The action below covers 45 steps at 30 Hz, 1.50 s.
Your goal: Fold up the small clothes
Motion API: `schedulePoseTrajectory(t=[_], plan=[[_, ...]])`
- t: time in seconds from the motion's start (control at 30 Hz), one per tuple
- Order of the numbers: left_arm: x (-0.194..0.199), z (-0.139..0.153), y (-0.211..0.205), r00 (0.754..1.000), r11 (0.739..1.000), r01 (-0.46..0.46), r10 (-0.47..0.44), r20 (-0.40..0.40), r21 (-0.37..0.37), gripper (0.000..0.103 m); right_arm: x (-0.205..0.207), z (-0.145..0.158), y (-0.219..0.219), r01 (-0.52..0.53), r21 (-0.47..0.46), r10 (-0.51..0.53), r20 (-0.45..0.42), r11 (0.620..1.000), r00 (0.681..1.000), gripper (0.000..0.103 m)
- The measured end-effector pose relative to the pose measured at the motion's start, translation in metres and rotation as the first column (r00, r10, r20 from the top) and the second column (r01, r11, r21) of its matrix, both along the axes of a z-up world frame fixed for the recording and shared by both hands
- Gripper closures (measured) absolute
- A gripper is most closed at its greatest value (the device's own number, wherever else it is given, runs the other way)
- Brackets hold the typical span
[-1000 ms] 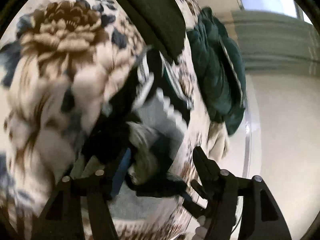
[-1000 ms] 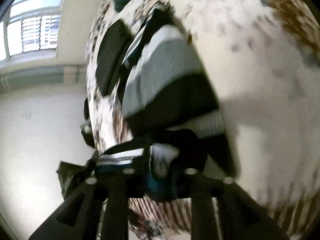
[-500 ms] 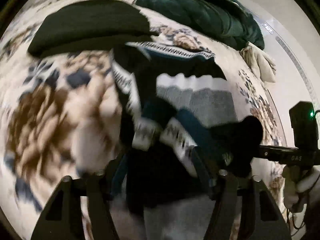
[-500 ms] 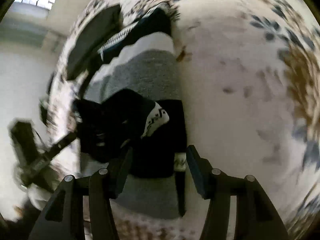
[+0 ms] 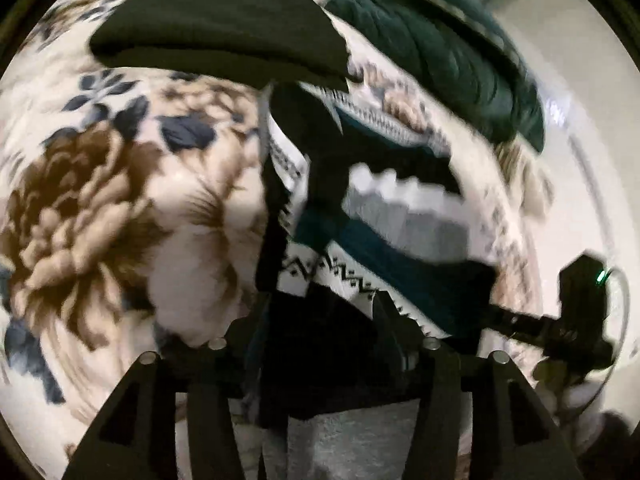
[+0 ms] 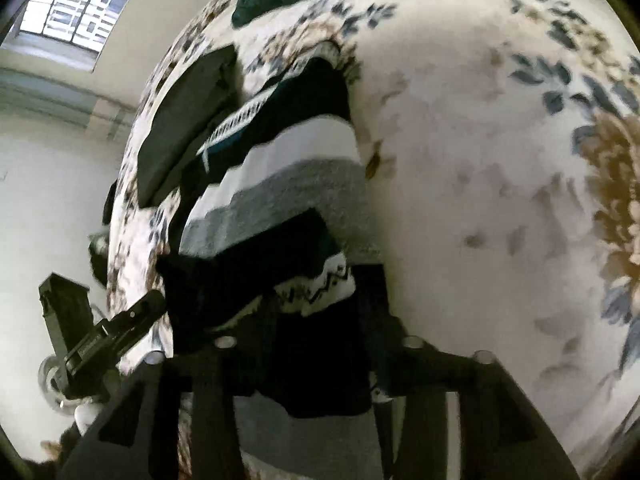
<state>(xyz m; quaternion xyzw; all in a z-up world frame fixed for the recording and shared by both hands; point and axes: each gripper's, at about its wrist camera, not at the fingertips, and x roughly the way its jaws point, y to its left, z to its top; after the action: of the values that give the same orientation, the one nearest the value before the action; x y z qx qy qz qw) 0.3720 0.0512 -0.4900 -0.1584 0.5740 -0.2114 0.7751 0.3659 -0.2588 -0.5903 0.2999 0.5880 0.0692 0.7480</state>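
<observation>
Carefully align the black-grey-white knitted sweater [image 5: 400, 216] fold on the floral bed [image 5: 100, 200]: left hand-held gripper [image 5: 320, 344] opening, right hand-held gripper [image 6: 320, 344] closing, fabric between both.

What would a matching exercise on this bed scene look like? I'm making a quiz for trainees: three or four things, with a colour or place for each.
Things:
1. sweater
2. folded garment
3. heaped blanket
4. bedspread

Descriptions:
A. dark green, at the far edge of the bed
B. cream with brown and blue flowers
C. plain black, lying flat beyond the sweater
D. banded black, white, grey and teal

Pairs: 1-D, 2-C, 3-A, 4-B
</observation>
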Motion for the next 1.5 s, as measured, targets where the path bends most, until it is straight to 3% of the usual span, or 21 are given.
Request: schedulePoseTrajectory(t=[0.03,0.07,0.1,0.13,0.17,0.3,0.53,0.67,0.8,0.93,1.0,1.13,1.2,1.23,1.27,1.33,1.37,1.4,1.43,1.47,1.5], plan=[[0.000,-0.002,-0.005,1.000,1.000,0.002,-0.002,0.008,0.016,0.055,0.004,-0.006,0.004,-0.017,-0.001,0.017,-0.017,1.000,1.000,0.057],[-0.002,-0.001,-0.008,0.999,0.999,-0.011,0.008,0.049,0.052,0.069,0.009,-0.012,0.009,-0.035,0.002,0.035,-0.031,0.999,0.999,0.057],[-0.002,0.001,-0.009,0.997,0.997,-0.017,0.011,0.075,0.073,0.092,0.012,-0.017,0.013,-0.046,0.005,0.046,-0.040,0.999,0.998,0.057],[-0.003,0.004,-0.009,0.996,0.996,-0.022,0.014,0.085,0.089,0.092,0.013,-0.018,0.015,-0.046,-0.010,0.045,-0.032,0.999,0.998,0.068],[-0.006,0.008,-0.007,0.994,0.996,-0.034,0.025,0.105,0.086,0.092,0.013,-0.015,0.017,-0.045,-0.038,0.045,-0.010,0.998,0.999,0.086],[-0.024,0.029,0.001,0.979,0.992,-0.080,0.060,0.195,0.100,0.094,0.003,0.007,0.027,-0.063,-0.112,0.070,0.059,0.992,0.996,0.090],[-0.022,0.067,0.009,0.962,0.988,-0.148,0.136,0.236,0.034,0.095,-0.016,0.053,0.029,-0.030,-0.115,0.048,0.153,0.993,0.987,0.091],[0.015,0.083,0.002,0.965,0.989,-0.144,0.145,0.220,-0.024,0.095,-0.004,0.081,0.025,0.007,-0.100,0.012,0.191,0.995,0.982,0.091],[0.088,0.078,-0.012,0.978,0.994,-0.104,0.110,0.178,-0.046,0.095,0.038,0.094,0.013,0.036,-0.114,-0.012,0.203,0.993,0.979,0.091],[0.161,0.044,-0.021,0.991,0.991,-0.106,0.112,0.067,-0.078,0.095,0.102,0.084,0.004,0.061,-0.148,-0.033,0.186,0.987,0.982,0.092],[0.190,0.019,-0.026,0.993,0.992,-0.116,0.116,0.008,-0.048,0.094,0.136,0.069,0.001,0.065,-0.171,-0.039,0.152,0.983,0.988,0.092],[0.212,-0.015,-0.023,0.987,0.991,-0.129,0.126,-0.099,-0.029,0.088,0.190,0.026,-0.003,0.022,-0.212,-0.015,0.036,0.977,0.999,0.091],[0.208,-0.013,-0.020,0.987,0.990,-0.135,0.130,-0.100,-0.047,0.081,0.202,0.004,-0.011,0.020,-0.151,-0.025,-0.031,0.988,0.999,0.088],[0.204,-0.010,-0.019,0.988,0.989,-0.136,0.131,-0.087,-0.056,0.081,0.201,0.000,-0.015,0.027,-0.146,-0.034,-0.050,0.989,0.998,0.078],[0.201,-0.008,-0.019,0.989,0.989,-0.130,0.125,-0.073,-0.068,0.081,0.198,-0.001,-0.021,0.049,-0.138,-0.056,-0.049,0.989,0.997,0.070],[0.199,-0.002,-0.023,0.995,0.992,-0.102,0.100,-0.030,-0.071,0.082,0.191,0.001,-0.030,0.081,-0.092,-0.083,-0.022,0.992,0.996,0.065],[0.199,0.001,-0.025,0.996,0.994,-0.093,0.094,0.012,-0.058,0.084,0.189,0.000,-0.034,0.091,-0.056,-0.092,-0.013,0.994,0.996,0.065],[0.199,0.002,-0.025,0.995,0.995,-0.087,0.089,0.041,-0.046,0.096,0.189,-0.002,-0.034,0.087,-0.025,-0.087,-0.012,0.996,0.996,0.065],[0.203,0.001,-0.025,0.995,0.996,-0.087,0.088,0.053,-0.021,0.096,0.190,-0.003,-0.032,0.074,-0.007,-0.074,-0.013,0.997,0.997,0.066],[0.206,-0.002,-0.022,0.994,0.995,-0.098,0.099,0.045,-0.028,0.096,0.193,-0.004,-0.029,0.057,-0.017,-0.057,-0.003,0.998,0.998,0.087],[0.211,-0.009,-0.017,0.993,0.992,-0.118,0.119,0.013,-0.048,0.096,0.196,-0.003,-0.025,0.047,-0.046,-0.047,0.005,0.998,0.999,0.093]])
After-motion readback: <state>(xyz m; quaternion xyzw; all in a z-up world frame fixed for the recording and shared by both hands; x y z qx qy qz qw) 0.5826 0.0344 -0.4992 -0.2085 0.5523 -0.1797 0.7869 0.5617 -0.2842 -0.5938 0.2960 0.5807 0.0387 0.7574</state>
